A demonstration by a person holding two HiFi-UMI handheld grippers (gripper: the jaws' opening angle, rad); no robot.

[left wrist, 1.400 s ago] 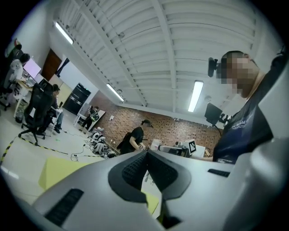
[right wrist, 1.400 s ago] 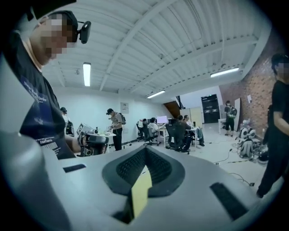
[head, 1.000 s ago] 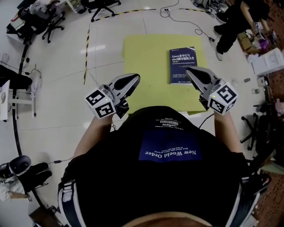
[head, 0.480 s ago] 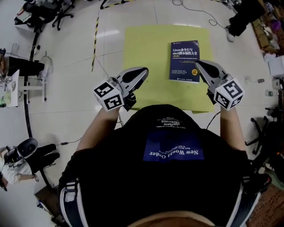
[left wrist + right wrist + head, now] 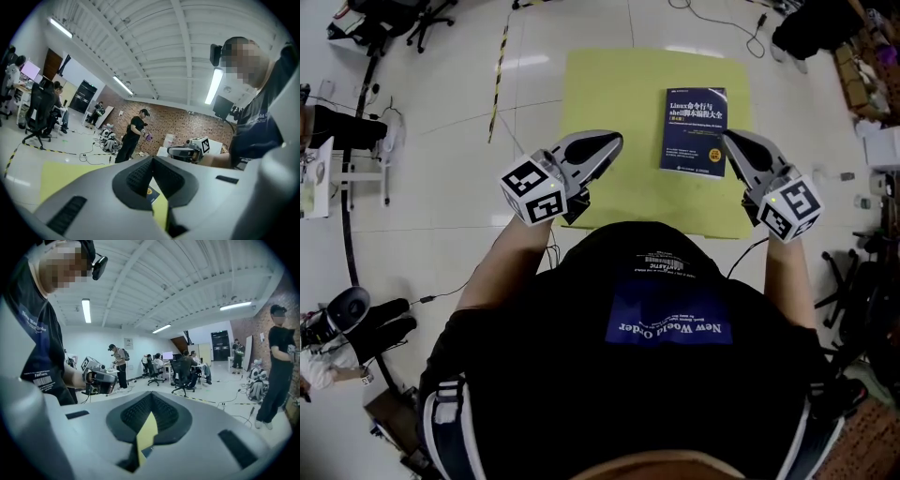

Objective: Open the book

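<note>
Fingers of grey left gripper [image 5: 613, 142] and grey right gripper [image 5: 730, 140] meet, empty. Closed dark-blue book [image 5: 694, 131] lies upper centre on yellow mat [image 5: 609, 94].

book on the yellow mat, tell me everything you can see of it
The book is closed, with a dark blue cover, white title print and a small yellow badge low on the cover. It lies flat, cover up, on the right part of the yellow mat. Nothing grips it. The shut right gripper sits by its near right corner; whether they touch cannot be told.
</note>
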